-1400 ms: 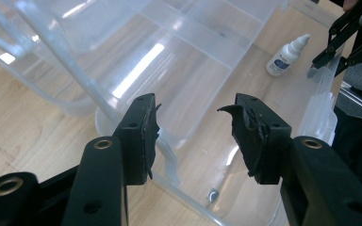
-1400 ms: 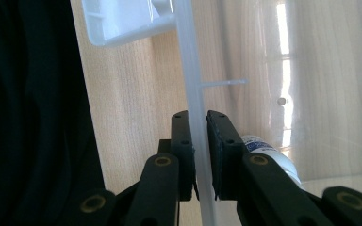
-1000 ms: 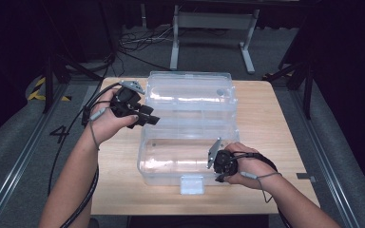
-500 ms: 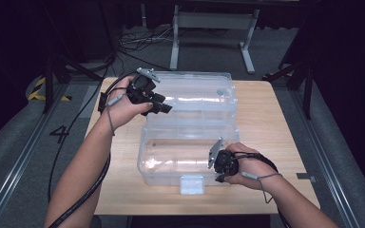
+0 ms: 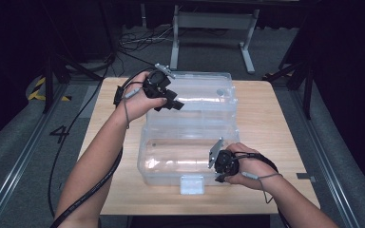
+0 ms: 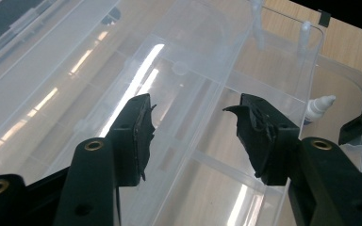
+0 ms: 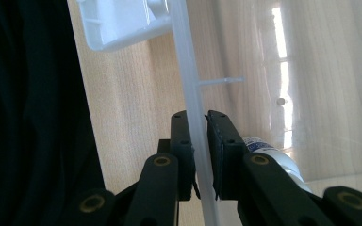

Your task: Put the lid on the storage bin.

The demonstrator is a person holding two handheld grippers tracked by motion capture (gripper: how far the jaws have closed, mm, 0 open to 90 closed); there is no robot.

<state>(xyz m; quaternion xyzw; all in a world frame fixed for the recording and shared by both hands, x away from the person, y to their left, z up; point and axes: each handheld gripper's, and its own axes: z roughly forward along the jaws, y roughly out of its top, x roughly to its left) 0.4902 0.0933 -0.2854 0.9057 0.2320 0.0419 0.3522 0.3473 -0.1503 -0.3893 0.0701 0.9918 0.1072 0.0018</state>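
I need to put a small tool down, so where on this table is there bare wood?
Bare wood runs along the table's right side, beside the clear plastic box, and in a narrower strip on its left. The front edge is crowded by the box's latch and the right hand-held gripper, shut on the box wall.
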